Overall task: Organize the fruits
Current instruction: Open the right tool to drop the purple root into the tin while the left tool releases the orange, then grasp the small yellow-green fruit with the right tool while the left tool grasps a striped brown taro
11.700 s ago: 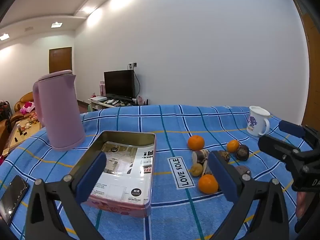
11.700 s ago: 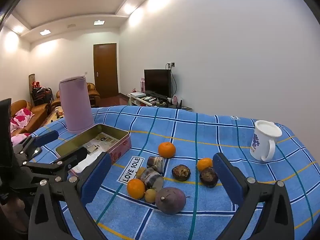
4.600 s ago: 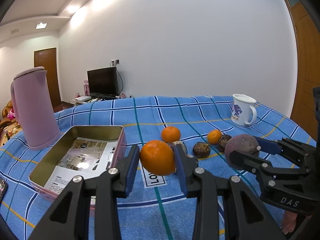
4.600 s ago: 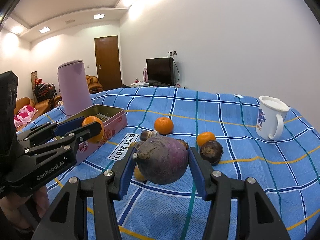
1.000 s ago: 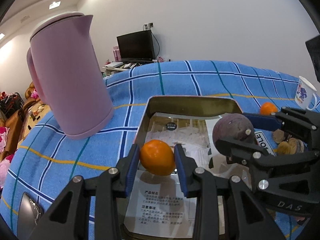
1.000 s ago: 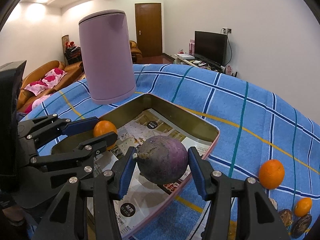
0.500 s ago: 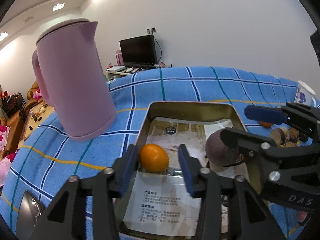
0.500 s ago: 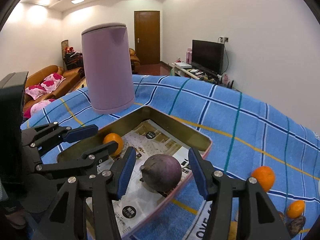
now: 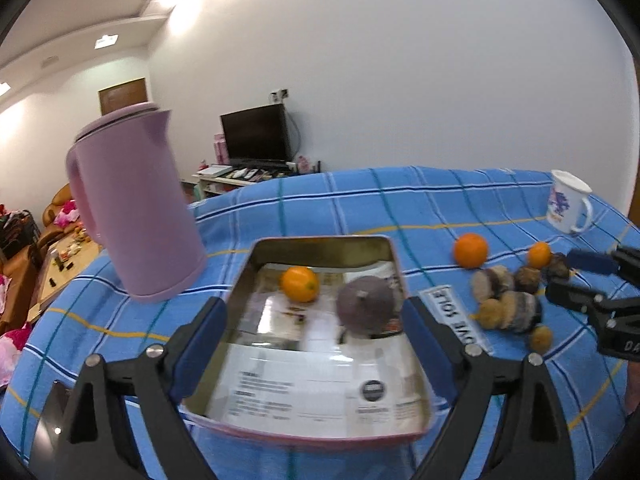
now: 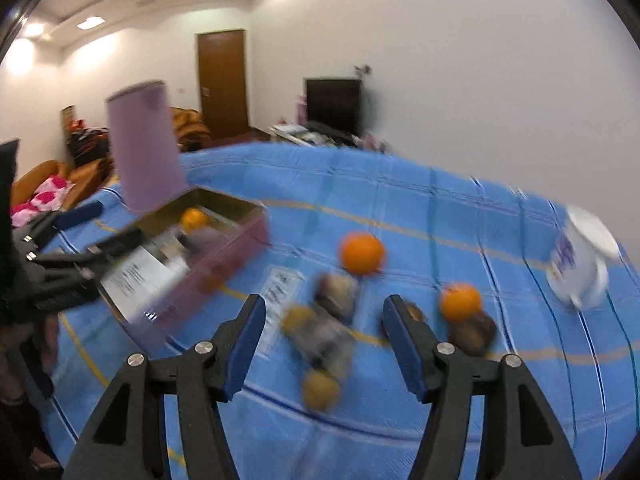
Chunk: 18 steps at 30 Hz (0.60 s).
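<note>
An orange [image 9: 299,283] and a round purple fruit [image 9: 368,304] lie inside the paper-lined tin [image 9: 320,243]. My left gripper [image 9: 316,342] hangs over the tin's near half, its jaws opening wide with nothing held. My right gripper [image 10: 322,343] is over the loose fruit pile on the cloth, jaws opening and holding nothing; the view is blurred. The pile holds a large orange [image 10: 362,253], a small orange [image 10: 460,301], several dark brown fruits [image 10: 335,294] and a small yellow one [image 10: 320,392]. The right gripper also shows at the right edge of the left wrist view [image 9: 580,276].
A tall pink kettle [image 9: 136,208] stands left of the tin. A white mug [image 9: 568,208] sits at the far right of the blue checked cloth [image 9: 360,200]. A "LOVE SOLE" label [image 9: 454,318] lies between tin and pile. A phone [image 9: 52,420] lies near the left corner.
Both grippers let go of their fruit, which now lie in the tin. The left gripper opened wide and drew back; the right swung away to the right over the loose pile.
</note>
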Each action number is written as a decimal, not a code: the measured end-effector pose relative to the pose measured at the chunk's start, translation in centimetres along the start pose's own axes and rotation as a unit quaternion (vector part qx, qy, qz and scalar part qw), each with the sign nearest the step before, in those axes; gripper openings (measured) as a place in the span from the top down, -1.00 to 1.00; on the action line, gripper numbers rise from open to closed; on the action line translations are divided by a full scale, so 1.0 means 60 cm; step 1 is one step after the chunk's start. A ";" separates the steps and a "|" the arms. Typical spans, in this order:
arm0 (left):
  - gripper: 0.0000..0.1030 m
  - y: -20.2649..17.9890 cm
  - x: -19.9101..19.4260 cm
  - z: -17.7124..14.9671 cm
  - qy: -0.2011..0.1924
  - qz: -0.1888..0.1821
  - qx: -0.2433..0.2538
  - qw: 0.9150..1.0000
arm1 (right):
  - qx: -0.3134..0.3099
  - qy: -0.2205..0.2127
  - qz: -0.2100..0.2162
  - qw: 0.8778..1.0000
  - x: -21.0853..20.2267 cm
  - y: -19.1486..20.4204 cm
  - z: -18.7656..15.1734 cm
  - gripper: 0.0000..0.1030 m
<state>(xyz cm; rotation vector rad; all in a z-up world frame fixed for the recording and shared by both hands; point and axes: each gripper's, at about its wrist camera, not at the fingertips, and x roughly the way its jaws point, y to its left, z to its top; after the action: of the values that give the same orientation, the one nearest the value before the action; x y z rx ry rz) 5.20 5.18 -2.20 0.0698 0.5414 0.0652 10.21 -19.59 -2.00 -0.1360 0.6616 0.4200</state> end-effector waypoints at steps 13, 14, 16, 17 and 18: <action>-0.77 -0.099 0.014 -0.014 0.030 -0.044 0.029 0.998 | 0.000 0.078 0.054 0.995 0.051 -0.006 -0.043 0.03; -0.77 -0.102 0.014 -0.014 0.031 -0.047 0.029 0.998 | 0.000 0.080 0.057 0.995 0.053 -0.006 -0.044 0.08; -0.77 -0.111 0.014 -0.012 0.033 -0.052 0.030 0.998 | 0.002 0.092 0.067 0.993 0.061 -0.006 -0.045 0.12; -0.77 -0.114 0.016 -0.011 0.034 -0.054 0.031 0.997 | 0.004 0.103 0.068 0.992 0.068 -0.007 -0.046 0.31; -0.77 -0.118 0.017 -0.010 0.035 -0.056 0.033 0.997 | 0.006 0.103 0.067 0.992 0.068 -0.008 -0.048 0.44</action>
<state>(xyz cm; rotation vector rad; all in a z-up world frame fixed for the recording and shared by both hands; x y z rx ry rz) 6.06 -1.74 -3.82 0.1009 0.6161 -0.0593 11.69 -19.40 -6.79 -0.1251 0.8799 0.5349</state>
